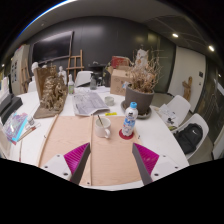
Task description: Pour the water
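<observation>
magenta pads show on the inner faces of the two fingers, and the tongs (108, 160) stand wide open with nothing between them but bare table. they have hold of nothing.

as for progress, the pouring looks not yet begun, by my judgement: the clear plastic water bottle with a blue cap and blue label (129, 119) stands upright and capped on the pale wooden tabletop (70, 135), untouched. what is left appears to be the whole job: reaching the bottle, gripping it, carrying it to a vessel and tipping it. which vessel is meant i cannot tell; a small clear glass-like thing (104, 126) stands near the bottle, to its left, but it is too small to be sure of.

the bottle lies beyond the fingertips, ahead and off to the right of the gap, nearer the right finger's line than the left. it is well apart from both fingers. just behind it sits a dark round pot of dried brown plants (141, 93), and loose white papers (90, 101) lie farther back to the left.
</observation>
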{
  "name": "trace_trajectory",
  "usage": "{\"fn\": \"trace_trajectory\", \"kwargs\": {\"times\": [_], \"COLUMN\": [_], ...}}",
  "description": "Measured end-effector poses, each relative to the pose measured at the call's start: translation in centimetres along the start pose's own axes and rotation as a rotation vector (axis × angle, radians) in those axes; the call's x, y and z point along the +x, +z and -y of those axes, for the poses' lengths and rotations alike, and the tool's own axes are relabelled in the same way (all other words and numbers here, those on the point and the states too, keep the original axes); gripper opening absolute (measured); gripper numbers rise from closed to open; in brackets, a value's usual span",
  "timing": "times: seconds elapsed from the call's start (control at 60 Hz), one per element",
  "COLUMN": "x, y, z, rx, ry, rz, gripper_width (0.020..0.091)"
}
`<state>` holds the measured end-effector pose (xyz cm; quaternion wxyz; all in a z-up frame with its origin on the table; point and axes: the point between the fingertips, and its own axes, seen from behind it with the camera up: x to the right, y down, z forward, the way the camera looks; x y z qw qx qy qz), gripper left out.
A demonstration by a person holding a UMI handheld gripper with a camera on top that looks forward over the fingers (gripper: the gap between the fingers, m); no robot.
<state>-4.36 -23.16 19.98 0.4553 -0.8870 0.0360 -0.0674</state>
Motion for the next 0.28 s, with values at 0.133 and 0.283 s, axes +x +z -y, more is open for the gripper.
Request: {"fn": "trace_trajectory", "kwargs": {"times": [0.133, 0.283], "x": [-0.4, 0.2], "y": [-1.5, -1.6], "z": [-1.1, -1.8], "rx": [-0.012, -0.024], "ry": [-0.012, -0.022], "rz": [0.007, -0.008], "gripper_width": [0.0853, 0.0855]}}
